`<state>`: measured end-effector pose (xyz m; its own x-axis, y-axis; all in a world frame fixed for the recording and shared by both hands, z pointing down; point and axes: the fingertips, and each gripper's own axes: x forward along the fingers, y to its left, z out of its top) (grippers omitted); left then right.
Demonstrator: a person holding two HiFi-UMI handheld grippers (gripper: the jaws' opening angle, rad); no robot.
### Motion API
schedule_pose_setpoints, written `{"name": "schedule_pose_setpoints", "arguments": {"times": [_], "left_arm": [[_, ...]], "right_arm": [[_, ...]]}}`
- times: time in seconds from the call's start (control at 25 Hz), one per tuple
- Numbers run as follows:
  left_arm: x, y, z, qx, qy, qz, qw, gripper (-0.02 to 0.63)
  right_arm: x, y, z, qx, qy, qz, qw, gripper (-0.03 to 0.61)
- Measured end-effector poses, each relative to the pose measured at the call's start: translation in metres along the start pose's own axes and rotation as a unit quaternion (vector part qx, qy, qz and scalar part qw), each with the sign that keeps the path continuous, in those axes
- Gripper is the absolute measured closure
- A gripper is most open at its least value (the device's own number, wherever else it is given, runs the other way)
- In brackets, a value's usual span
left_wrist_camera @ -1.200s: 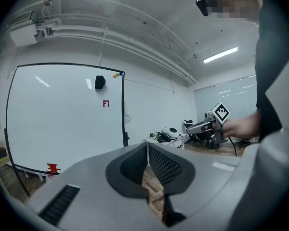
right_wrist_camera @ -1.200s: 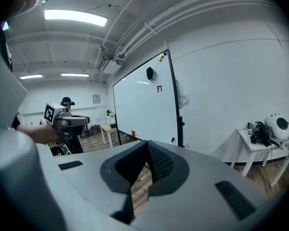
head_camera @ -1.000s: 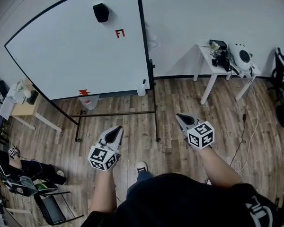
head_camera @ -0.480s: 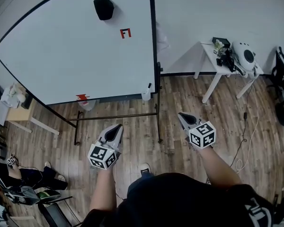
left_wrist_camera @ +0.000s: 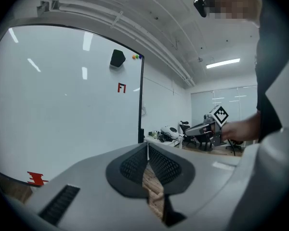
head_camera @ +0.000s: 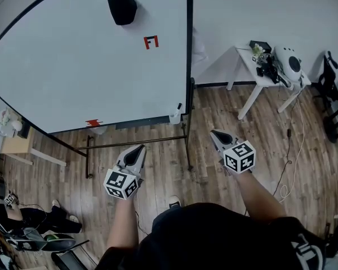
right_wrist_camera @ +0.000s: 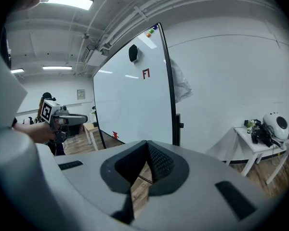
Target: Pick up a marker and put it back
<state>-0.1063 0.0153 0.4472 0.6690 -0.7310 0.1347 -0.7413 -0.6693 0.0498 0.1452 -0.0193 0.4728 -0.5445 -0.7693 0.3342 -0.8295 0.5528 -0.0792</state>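
Facing a whiteboard [head_camera: 73, 72] on a wheeled stand, I hold the left tool [head_camera: 139, 149] and the right tool [head_camera: 214, 134] over the wood floor [head_camera: 163, 167], each with its jaws pressed together and empty. The marker is too small to pick out. A pale container [head_camera: 174, 117] hangs at the board's lower right corner, its contents unclear. The board's top edge is cut off. A cluttered white table [head_camera: 249, 67] stands against the wall [head_camera: 242, 10].

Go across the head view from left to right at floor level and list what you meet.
small wooden table → left gripper → whiteboard's black side post → right gripper → white table → black chair
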Motion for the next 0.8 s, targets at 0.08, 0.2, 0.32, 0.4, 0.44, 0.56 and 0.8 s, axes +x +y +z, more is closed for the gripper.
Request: {"name": "schedule_pose_setpoints", "arguments": {"times": [0.08, 0.2, 0.32, 0.4, 0.44, 0.56, 0.8], "left_arm": [[0.005, 0.014, 0.002, 0.000, 0.001, -0.003, 1.0000, 0.597], [0.009, 0.036, 0.002, -0.003, 0.001, -0.005, 1.0000, 0.597], [0.013, 0.053, 0.000, -0.005, 0.003, -0.010, 0.9999, 0.597], [0.015, 0.064, -0.001, -0.006, 0.002, -0.013, 0.9999, 0.597], [0.015, 0.069, -0.001, -0.007, 0.002, -0.015, 0.9999, 0.597], [0.018, 0.083, -0.002, -0.009, 0.004, -0.021, 0.9997, 0.597], [0.024, 0.105, -0.005, -0.007, 0.007, -0.036, 0.9993, 0.597]], "right_arm": [[0.011, -0.002, 0.004, 0.003, 0.003, -0.005, 1.000, 0.581], [0.028, -0.003, 0.007, 0.004, 0.010, -0.013, 1.000, 0.581], [0.042, -0.003, 0.009, 0.006, 0.014, -0.020, 1.000, 0.581], [0.052, -0.001, 0.011, 0.006, 0.016, -0.023, 1.000, 0.581], [0.057, 0.001, 0.012, 0.007, 0.017, -0.024, 1.000, 0.581], [0.069, 0.005, 0.014, 0.008, 0.021, -0.028, 0.999, 0.581], [0.087, 0.005, 0.017, 0.011, 0.025, -0.042, 0.999, 0.581]]}}
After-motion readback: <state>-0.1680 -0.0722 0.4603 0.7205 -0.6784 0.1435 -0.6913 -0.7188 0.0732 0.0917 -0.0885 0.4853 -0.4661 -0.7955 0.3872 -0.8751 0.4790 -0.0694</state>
